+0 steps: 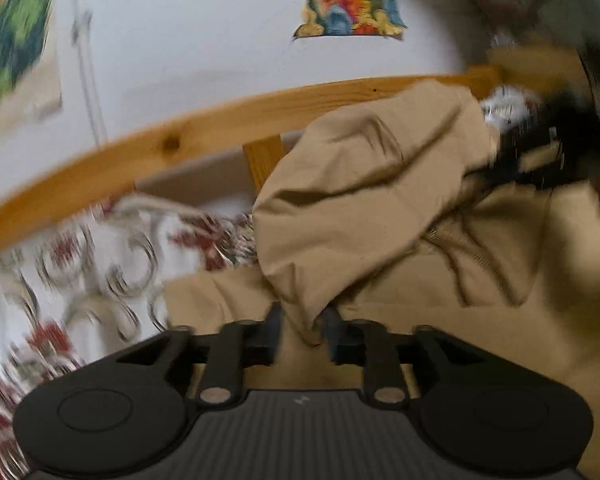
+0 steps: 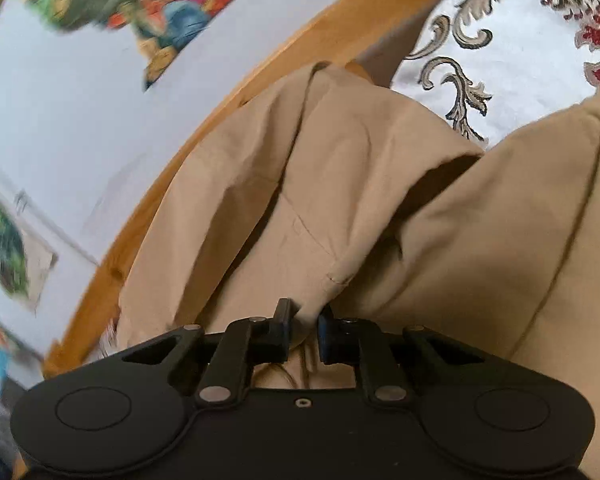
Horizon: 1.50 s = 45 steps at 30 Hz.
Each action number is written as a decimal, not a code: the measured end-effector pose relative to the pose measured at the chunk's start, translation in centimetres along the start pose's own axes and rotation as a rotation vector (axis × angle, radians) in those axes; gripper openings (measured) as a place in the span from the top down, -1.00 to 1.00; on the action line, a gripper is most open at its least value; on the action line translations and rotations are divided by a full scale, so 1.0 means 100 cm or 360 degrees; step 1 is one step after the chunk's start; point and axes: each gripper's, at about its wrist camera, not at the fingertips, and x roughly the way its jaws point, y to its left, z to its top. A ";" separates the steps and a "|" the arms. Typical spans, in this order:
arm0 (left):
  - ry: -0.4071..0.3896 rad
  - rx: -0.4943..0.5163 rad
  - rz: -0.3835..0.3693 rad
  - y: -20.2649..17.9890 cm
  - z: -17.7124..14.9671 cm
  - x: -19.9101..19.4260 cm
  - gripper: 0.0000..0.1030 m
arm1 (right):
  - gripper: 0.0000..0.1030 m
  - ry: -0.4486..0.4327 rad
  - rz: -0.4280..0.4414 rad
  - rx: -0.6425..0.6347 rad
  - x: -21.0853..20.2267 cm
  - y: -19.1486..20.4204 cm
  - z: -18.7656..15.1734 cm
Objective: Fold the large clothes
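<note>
A large tan jacket [image 1: 364,200] with a zipper lies on a bed and is partly lifted. My left gripper [image 1: 304,320] is shut on a bunched fold of the tan jacket, which rises up and right from the fingers. In the right wrist view the same jacket [image 2: 300,184] hangs in folds in front of the camera. My right gripper [image 2: 303,320] is shut on an edge of the jacket. Both views are blurred by motion.
A white bedspread [image 1: 80,264] with red and grey scroll patterns covers the bed, also seen in the right wrist view [image 2: 512,40]. A wooden bed rail [image 1: 180,144] runs behind it. A white wall with colourful pictures [image 1: 348,4] stands beyond. A dark object [image 1: 540,152] lies at the right.
</note>
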 end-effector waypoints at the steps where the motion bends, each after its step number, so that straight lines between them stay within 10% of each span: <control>1: -0.0013 -0.0062 -0.0042 0.004 0.001 -0.007 -0.03 | 0.72 -0.0012 -0.0027 -0.0096 -0.001 0.002 -0.005; 9: -0.0102 -0.0298 -0.0383 -0.016 0.034 -0.012 0.02 | 0.49 -0.0052 -0.0204 -0.0607 0.003 0.018 -0.036; 17: 0.0161 -0.0437 -0.0528 -0.046 0.036 0.082 0.36 | 0.07 0.0025 -0.0210 -0.0796 -0.037 0.008 -0.028; 24: 0.0146 -0.0497 -0.0522 -0.043 0.027 0.091 0.36 | -0.56 0.0094 0.0232 -0.0297 -0.052 -0.002 0.052; 29: 0.0149 -0.0482 -0.0503 -0.045 0.026 0.089 0.37 | -0.58 0.0287 0.0362 0.0231 0.004 0.001 0.066; 32: 0.0150 -0.0421 -0.0479 -0.051 0.028 0.090 0.40 | -0.36 0.0262 0.0303 0.0283 0.026 0.013 0.068; 34: 0.0152 -0.0361 -0.0453 -0.055 0.031 0.088 0.42 | 0.73 0.0232 0.0323 0.0395 0.028 0.015 0.072; 35: 0.0143 -0.0345 -0.0444 -0.057 0.033 0.085 0.45 | 0.91 0.0224 0.0305 0.0411 0.027 0.017 0.075; 41: -0.0225 -0.0326 -0.0674 -0.060 0.043 0.036 0.45 | 0.95 0.0254 0.0385 0.0372 0.003 0.029 0.083; 45: -0.0128 -0.0196 -0.0699 -0.082 0.052 0.048 0.64 | 0.95 0.0303 0.0424 0.0437 -0.012 0.026 0.083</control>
